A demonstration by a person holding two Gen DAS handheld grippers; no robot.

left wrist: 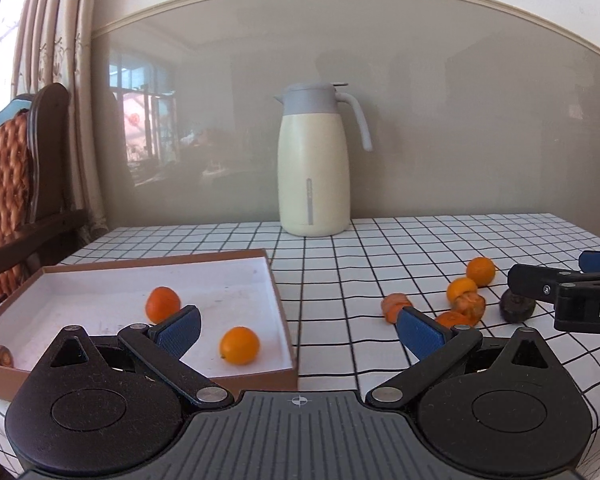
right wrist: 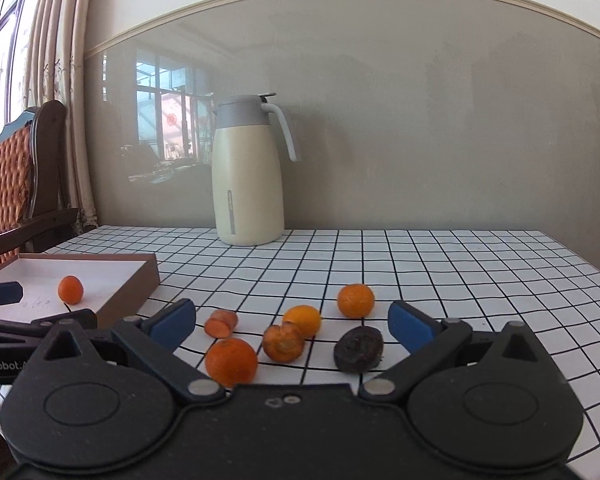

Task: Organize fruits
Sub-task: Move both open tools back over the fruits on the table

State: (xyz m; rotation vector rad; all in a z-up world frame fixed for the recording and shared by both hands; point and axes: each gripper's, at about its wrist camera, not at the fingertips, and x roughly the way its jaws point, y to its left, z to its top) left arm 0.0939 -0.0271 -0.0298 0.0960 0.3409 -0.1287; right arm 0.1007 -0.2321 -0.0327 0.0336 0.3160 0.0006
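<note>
Closing the wide-open, empty right gripper (right wrist: 290,322) squarely around the nearest round orange mandarin (right wrist: 231,362) suits best, while the left gripper (left wrist: 300,326), equally spread and empty, waits over the shallow brown cardboard tray (left wrist: 278,300).

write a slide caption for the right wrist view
Open right gripper hovering over scattered orange fruits on checked tablecloth, cream jug behind.

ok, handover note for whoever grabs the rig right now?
Left gripper: open, empty, near the box's right edge.
Right gripper: open, empty, low over the loose pile.
Box: holds two oranges and one carrot piece.
Left on the checked cloth: three oranges, two carrot pieces, one dark shrivelled fruit.
Thermos jug at the back, untouched.
</note>
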